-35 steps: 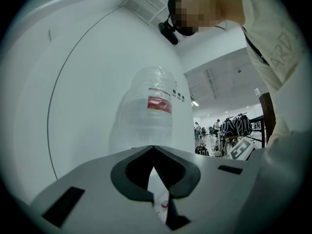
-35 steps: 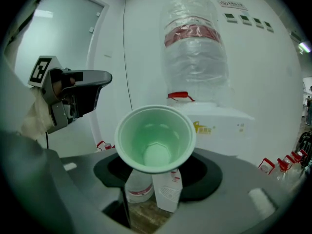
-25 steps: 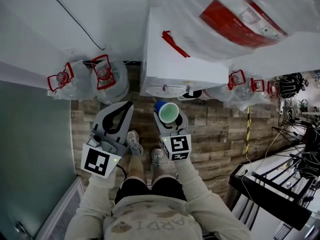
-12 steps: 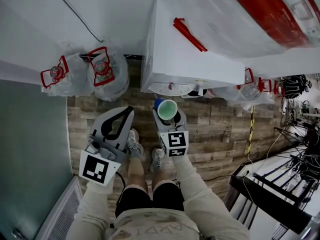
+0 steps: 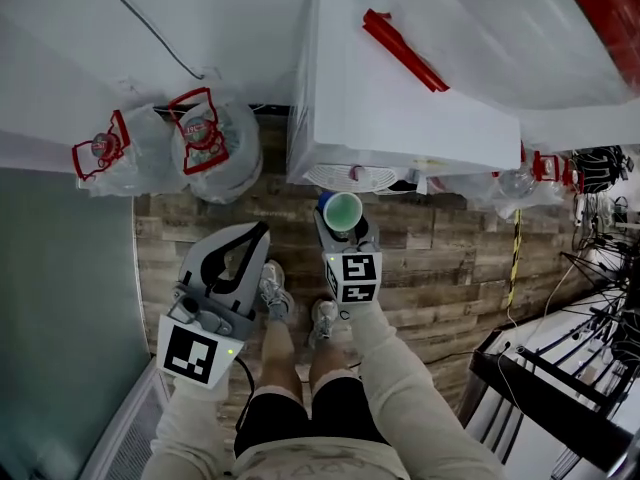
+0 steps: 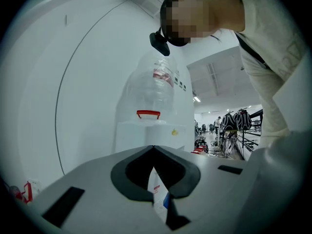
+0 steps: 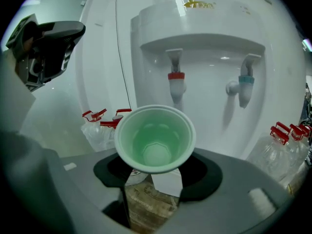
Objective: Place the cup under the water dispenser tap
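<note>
I've got the green cup (image 7: 155, 139) gripped upright in my right gripper (image 7: 152, 172), jaws wide around it, in front of the water dispenser (image 7: 209, 43) but short of its red tap (image 7: 176, 82) — setting it underneath is what's left — while my left gripper (image 6: 154, 152) is closed and empty

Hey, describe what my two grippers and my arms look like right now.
The left tongs and right tongs are light grey and wedge-shaped, with black inner linings. Each bears a white cube with black square markers. Cream long sleeves cover both arms.
</note>
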The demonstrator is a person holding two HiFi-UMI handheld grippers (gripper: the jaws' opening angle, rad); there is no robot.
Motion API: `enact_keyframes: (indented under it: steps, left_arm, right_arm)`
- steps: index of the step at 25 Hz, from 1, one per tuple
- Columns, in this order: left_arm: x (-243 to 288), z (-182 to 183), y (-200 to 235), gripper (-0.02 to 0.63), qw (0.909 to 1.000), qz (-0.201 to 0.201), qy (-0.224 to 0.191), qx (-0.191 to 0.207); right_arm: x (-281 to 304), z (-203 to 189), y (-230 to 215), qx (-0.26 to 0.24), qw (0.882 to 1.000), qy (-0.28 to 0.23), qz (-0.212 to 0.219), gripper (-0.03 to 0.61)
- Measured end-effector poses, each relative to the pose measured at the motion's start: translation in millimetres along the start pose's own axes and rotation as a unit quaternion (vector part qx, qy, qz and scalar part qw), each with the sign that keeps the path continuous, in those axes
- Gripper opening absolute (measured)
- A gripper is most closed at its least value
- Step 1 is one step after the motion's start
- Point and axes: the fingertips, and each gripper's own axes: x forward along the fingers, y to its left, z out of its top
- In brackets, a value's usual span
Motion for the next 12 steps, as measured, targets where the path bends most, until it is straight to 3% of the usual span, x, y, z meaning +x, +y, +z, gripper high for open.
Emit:
enact_keyframes:
  steps: [12]
  left_arm:
    - [-6,-41,12,0.006,0.9998,0.005,0.016,-0.008]
  right_arm:
    - [54,-30,-27,0.003,1.0,0.013,-0.028,0.281]
